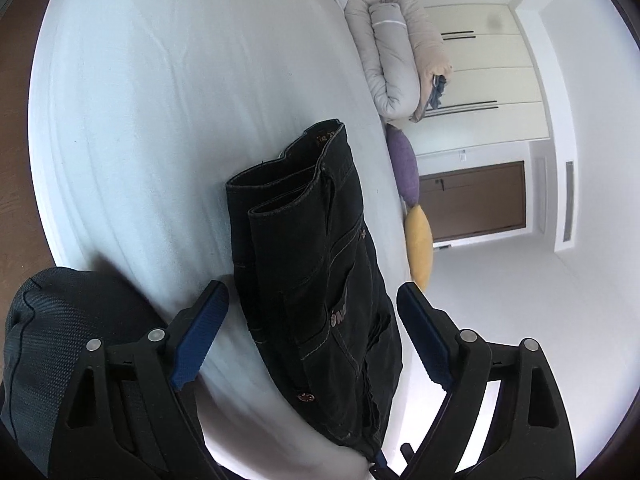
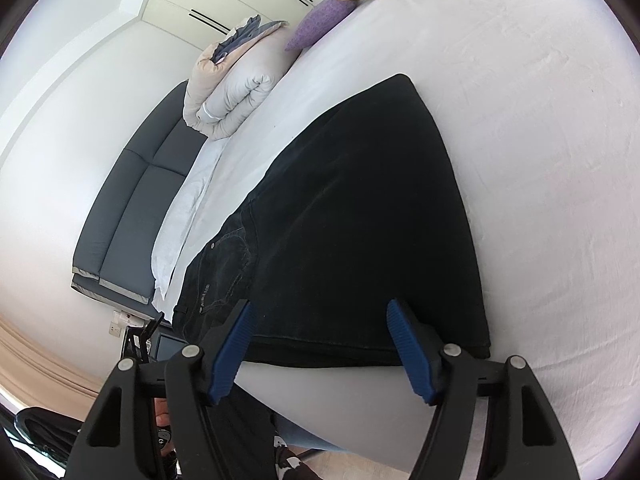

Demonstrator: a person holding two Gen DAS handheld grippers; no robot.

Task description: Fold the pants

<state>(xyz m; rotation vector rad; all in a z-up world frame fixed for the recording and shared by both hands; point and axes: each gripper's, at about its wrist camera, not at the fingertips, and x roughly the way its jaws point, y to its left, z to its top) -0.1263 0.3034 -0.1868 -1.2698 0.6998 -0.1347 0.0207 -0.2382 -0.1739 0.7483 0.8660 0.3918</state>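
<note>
1. L gripper (image 1: 312, 340): jaws wide, blue pads (image 1: 200, 344) either side of the pants (image 1: 316, 248), not pressing, nothing held.
2. R gripper (image 2: 320, 350): jaws wide too, pads (image 2: 412, 352) apart over the near fold edge, no grip.
3. Pants: black denim, folded into a thick stack, lying on the bed (image 1: 160, 120) close to its near edge; hem ends and waistband piled together at the far end in L view, smooth folded panel in R view.
4. Handling, judged: heavy-ish, stiff for cloth, holds a crease, not slippery, not fragile; multi-layer, so thick to pinch.
5. Where to grab, judged: fold-edge corners, all layers at once; seams/waistband give firmest bite. Single-layer pinch likely peels stack open.
6. Beyond: rolled duvet (image 1: 392, 52), purple cushion (image 1: 404, 168), yellow cushion (image 1: 420, 248) along far edge of bed, well apart from pants.
</note>
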